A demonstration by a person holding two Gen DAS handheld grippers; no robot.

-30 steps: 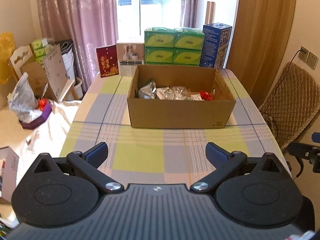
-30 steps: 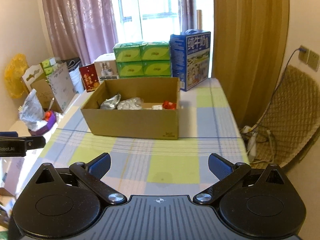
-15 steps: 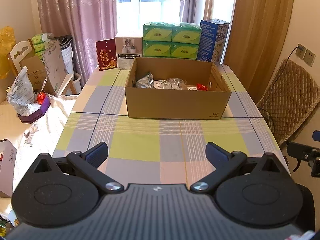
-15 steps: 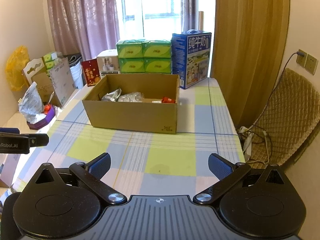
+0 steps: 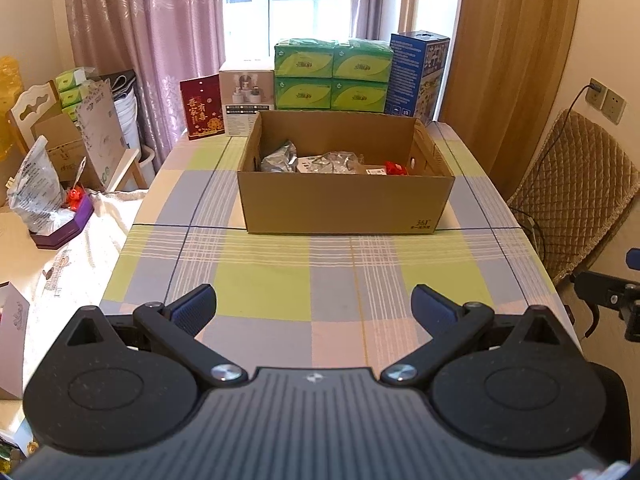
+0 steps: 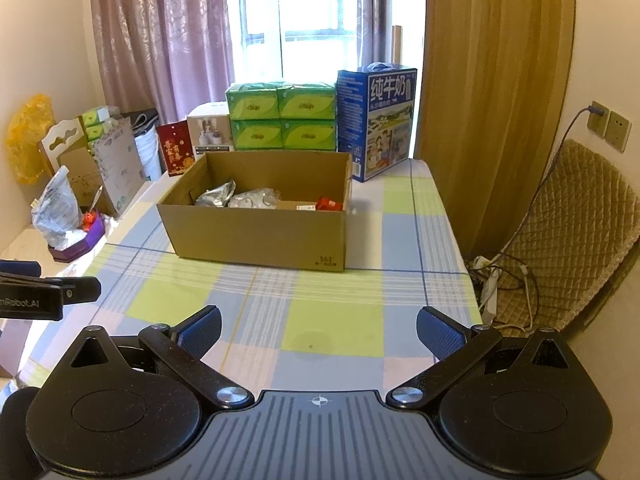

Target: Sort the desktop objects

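Left wrist view: left claw (image 5: 314,304) spread wide and empty, right claw (image 6: 318,330) likewise; sorted bits sit inside the cardboard box (image 5: 344,204) at twelve o'clock. Risk: nudging that light box along the worktop (image 5: 260,280).

Left gripper (image 5: 314,304): black body with a ribbed grey-black top plate carrying a small white crosshair mark, two round black discs, silver screws at the link pivots, blue textured pads (image 5: 196,306) on the fingers. Right gripper (image 6: 319,328) looks the same; white lettering shows on the left gripper's side, seen from the right wrist view
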